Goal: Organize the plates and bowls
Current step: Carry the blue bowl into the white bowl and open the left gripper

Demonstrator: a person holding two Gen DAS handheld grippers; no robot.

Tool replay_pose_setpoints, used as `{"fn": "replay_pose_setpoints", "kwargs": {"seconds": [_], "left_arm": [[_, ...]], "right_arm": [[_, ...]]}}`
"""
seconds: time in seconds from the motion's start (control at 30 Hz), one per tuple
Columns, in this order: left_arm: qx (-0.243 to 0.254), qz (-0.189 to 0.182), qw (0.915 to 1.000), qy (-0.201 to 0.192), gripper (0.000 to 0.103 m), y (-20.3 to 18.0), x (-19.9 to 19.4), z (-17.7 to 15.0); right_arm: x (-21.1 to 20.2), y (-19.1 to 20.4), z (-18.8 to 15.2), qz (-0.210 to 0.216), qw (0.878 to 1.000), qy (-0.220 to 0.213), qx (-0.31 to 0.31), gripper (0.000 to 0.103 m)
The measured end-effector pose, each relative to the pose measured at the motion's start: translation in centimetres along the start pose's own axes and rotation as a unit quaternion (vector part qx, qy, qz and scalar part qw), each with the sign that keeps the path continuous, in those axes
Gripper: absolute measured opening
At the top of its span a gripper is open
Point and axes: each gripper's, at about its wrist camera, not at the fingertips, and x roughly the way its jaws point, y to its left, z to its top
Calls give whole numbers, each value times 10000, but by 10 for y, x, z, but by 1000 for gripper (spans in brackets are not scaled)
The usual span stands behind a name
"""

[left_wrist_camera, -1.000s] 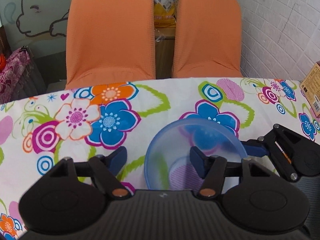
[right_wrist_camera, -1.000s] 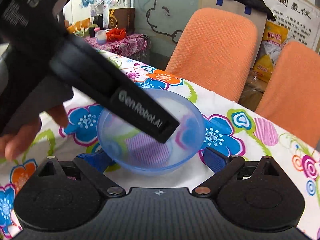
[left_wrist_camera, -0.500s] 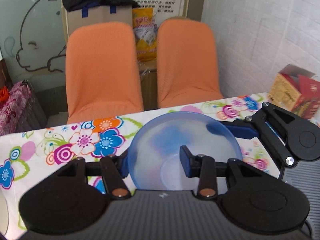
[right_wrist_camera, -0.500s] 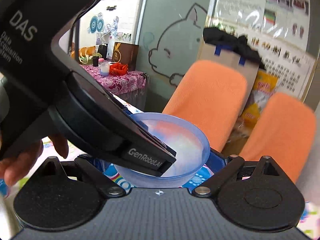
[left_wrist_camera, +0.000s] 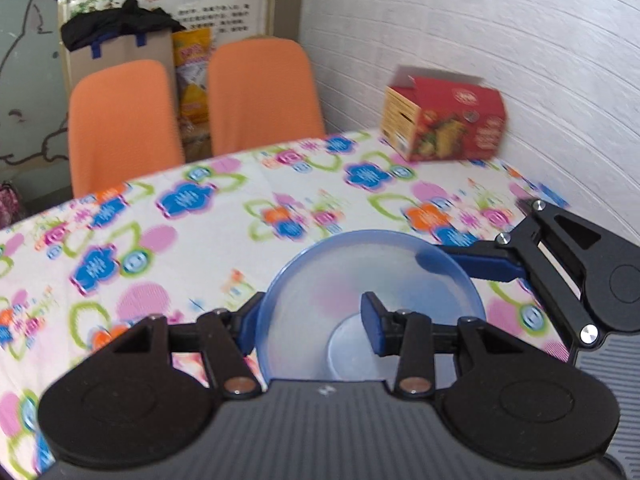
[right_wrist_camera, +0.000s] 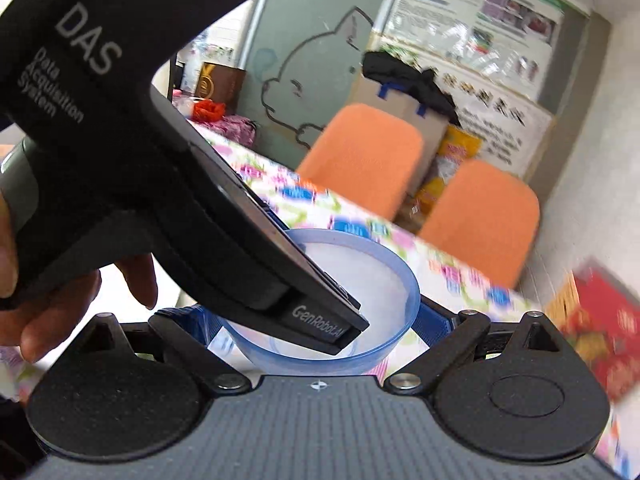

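Currently, left hand-held gripper (left_wrist_camera: 310, 326): clamped on blue bowl (left_wrist_camera: 320, 304) rim.
Right hand-held gripper (right_wrist_camera: 316, 320): straddling bowl, grip undeterminable.
Bowl: above floral worktop (left_wrist_camera: 240, 216).

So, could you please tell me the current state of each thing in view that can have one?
blue bowl: empty, held by its rim.
left gripper: shut on the blue bowl's rim, one finger inside, one outside.
right gripper: fingers wide apart on either side of the blue bowl; grip unclear.
red box: upright, top flap open.
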Motion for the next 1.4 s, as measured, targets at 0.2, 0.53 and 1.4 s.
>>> {"fn": "replay_pose_setpoints", "kwargs": {"seconds": [0.2,0.53,1.4], "left_arm": [[144,-188,9992,307,43,-30,11,-34],[53,-229,9983,526,65,-23,32,-44],[-307,42,9995,78,97,2,-10,-46]], "right_arm": [[-13,5,-38,-77,9988,106,473,85],[5,-5,-71,25,9958,-24,916,85],[-28,-20,-95,93,9804,-310,1942,85]]}}
